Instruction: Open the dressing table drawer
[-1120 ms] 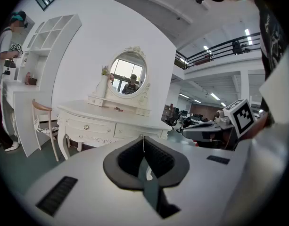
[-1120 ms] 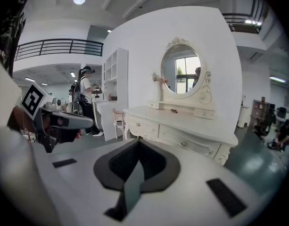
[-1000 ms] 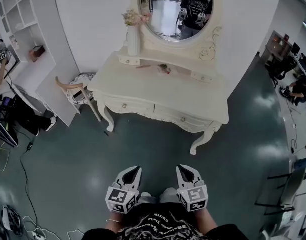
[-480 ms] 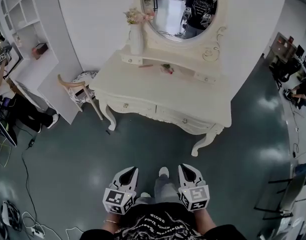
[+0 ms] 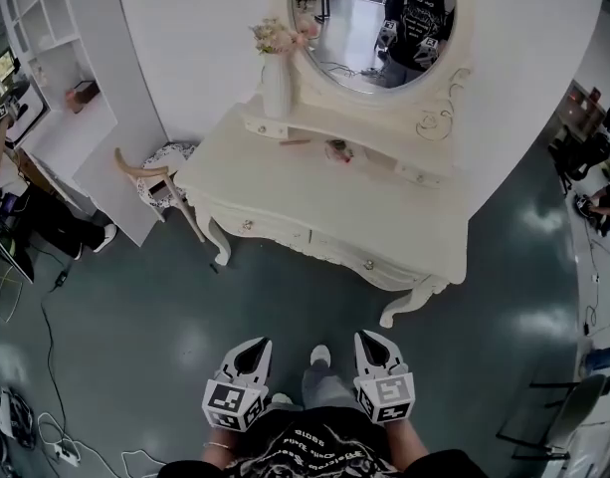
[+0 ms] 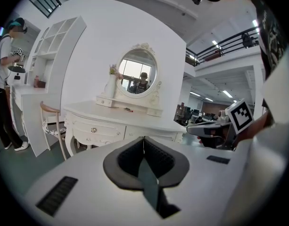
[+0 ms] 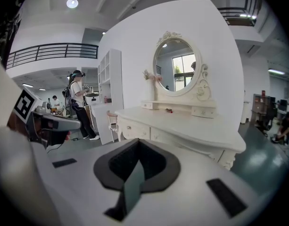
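Observation:
The cream dressing table [image 5: 314, 192] stands ahead against the white wall, under an oval mirror [image 5: 376, 28]. Its two front drawers are closed, the left one with a knob [image 5: 247, 225] and the right one with a knob [image 5: 368, 264]. My left gripper [image 5: 261, 345] and right gripper [image 5: 368, 338] are held low in front of my body, well short of the table, both shut and holding nothing. The left gripper view shows the shut left gripper [image 6: 144, 138] pointing at the table [image 6: 117, 117]. The shut right gripper [image 7: 138, 141] faces the drawers [image 7: 135, 128].
A white vase with flowers [image 5: 276, 80] and small items [image 5: 336, 148] sit on the tabletop. A wooden chair [image 5: 150, 177] stands left of the table beside white shelving [image 5: 56, 58]. Cables [image 5: 46, 366] lie on the dark floor at left. A person [image 7: 78, 105] stands by the shelving.
I have stepped towards the dressing table, one foot now showing between the grippers. Both grippers moved forward with me and stayed shut. The drawers have not moved.

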{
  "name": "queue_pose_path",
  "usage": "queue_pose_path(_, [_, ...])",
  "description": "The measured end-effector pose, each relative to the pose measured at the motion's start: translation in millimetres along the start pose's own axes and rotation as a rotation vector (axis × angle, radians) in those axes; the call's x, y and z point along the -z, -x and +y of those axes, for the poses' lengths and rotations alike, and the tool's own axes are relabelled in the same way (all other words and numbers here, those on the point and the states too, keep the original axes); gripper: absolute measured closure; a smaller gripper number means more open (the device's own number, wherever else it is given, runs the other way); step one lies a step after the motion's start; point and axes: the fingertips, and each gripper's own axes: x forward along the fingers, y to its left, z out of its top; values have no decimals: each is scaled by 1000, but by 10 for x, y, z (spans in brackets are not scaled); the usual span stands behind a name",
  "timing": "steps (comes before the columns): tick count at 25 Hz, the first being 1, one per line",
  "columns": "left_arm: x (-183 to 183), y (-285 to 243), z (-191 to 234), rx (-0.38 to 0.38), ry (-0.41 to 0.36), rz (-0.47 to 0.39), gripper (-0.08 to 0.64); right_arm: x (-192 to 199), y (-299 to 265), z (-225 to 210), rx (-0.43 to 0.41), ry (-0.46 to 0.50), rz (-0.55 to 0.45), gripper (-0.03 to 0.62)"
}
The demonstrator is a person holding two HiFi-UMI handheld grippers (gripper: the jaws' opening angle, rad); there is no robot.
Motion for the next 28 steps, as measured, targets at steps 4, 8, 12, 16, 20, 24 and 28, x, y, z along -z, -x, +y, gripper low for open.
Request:
queue_pose_path(4, [-115, -235, 46, -10, -11, -7, 543, -89, -218, -128, -13, -4, -3, 583])
queue_pose_path(8, [-233, -445, 137, -20, -11, -10, 543, -204, -392, -244, -20, -9, -19, 583])
queue_pose_path(12, [-322, -659, 153, -10, -22, -1, 543, -255, -517, -414, -7, 17, -9, 583])
queue_pose_path(16, [-378, -818, 200, -18, -26, 6, 543, -311, -669, -513, -12, 16, -3, 583])
queue_pose_path(20, [-409, -960, 222, -36, -29, 14, 543, -355, -794, -587, -28, 25, 3, 583])
queue_pose_path(24, [-467, -1117, 253, -61, -5, 17, 543, -408, -916, -699, -49, 31, 1, 583])
queue_pose_path(28, [-521, -1279, 267, -82, 0, 7, 543, -459, -1056, -829, -69, 42, 1, 583])
